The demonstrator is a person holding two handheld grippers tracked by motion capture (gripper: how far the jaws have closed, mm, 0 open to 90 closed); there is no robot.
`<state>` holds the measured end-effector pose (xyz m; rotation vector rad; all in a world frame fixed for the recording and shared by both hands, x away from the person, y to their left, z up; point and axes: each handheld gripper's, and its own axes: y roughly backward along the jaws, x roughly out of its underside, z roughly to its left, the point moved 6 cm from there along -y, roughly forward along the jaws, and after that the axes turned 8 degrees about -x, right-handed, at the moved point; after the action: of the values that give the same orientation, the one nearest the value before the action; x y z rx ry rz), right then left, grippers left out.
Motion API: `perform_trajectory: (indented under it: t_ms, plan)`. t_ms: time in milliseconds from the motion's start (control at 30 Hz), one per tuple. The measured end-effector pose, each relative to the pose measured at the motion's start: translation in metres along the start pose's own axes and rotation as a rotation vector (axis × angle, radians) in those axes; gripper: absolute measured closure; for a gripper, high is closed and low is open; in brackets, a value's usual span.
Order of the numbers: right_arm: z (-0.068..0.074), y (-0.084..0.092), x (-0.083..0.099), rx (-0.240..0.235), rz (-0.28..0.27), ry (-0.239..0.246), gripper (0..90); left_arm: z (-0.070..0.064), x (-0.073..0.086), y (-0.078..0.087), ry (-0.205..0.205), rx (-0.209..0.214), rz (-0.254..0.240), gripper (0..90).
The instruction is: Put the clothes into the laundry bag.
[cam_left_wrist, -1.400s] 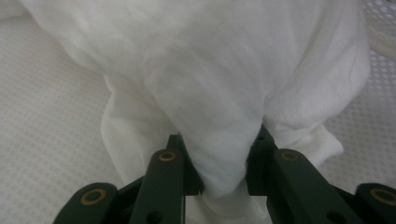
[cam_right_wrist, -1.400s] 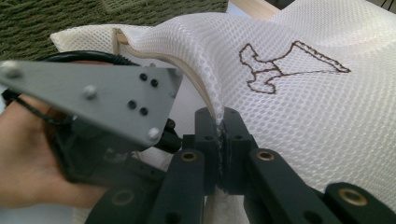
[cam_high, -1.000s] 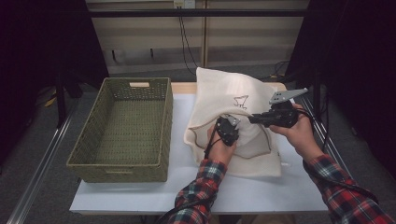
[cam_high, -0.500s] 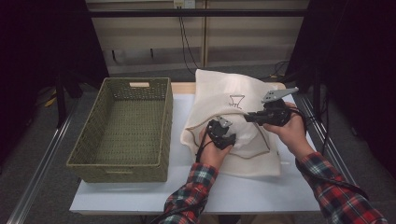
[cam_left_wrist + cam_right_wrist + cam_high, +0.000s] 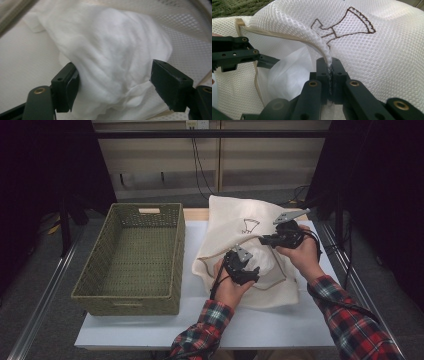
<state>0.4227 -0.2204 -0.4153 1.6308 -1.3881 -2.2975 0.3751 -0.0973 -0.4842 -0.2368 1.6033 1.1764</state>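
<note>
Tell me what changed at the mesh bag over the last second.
The left gripper has just been opening, letting go of the white cloth inside the mesh bag. The right gripper stays clamped on the bag's opening edge. The basket hasn't moved.

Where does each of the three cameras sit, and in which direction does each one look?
High view: above the person's side, facing forward and down on the table; both forearms and hands show.
Left gripper view: on the left gripper, looking at white cloth; its open jaws show.
Right gripper view: on the right gripper, shut on the mesh bag.
Shared: bag and cloth.
</note>
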Motion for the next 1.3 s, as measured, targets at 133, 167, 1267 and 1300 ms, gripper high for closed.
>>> perform_trajectory:
  t_ms: [133,167,1267,1300]
  plan:
    - [0.000,-0.002,0.001,-0.012,-0.002,-0.005,87.3,-0.006,0.002,-0.011,-0.010,0.000,-0.004,23.2]
    - [0.001,-0.001,0.001,-0.014,-0.003,-0.003,87.3,-0.007,0.003,-0.014,-0.008,-0.003,-0.001,22.8]
    - [0.012,0.002,-0.001,-0.052,-0.025,0.006,87.4,0.069,-0.009,-0.025,-0.062,-0.281,0.027,79.6]
    - [0.013,0.001,-0.002,-0.056,-0.023,0.008,87.4,0.073,-0.008,-0.025,-0.056,-0.280,0.024,79.5]
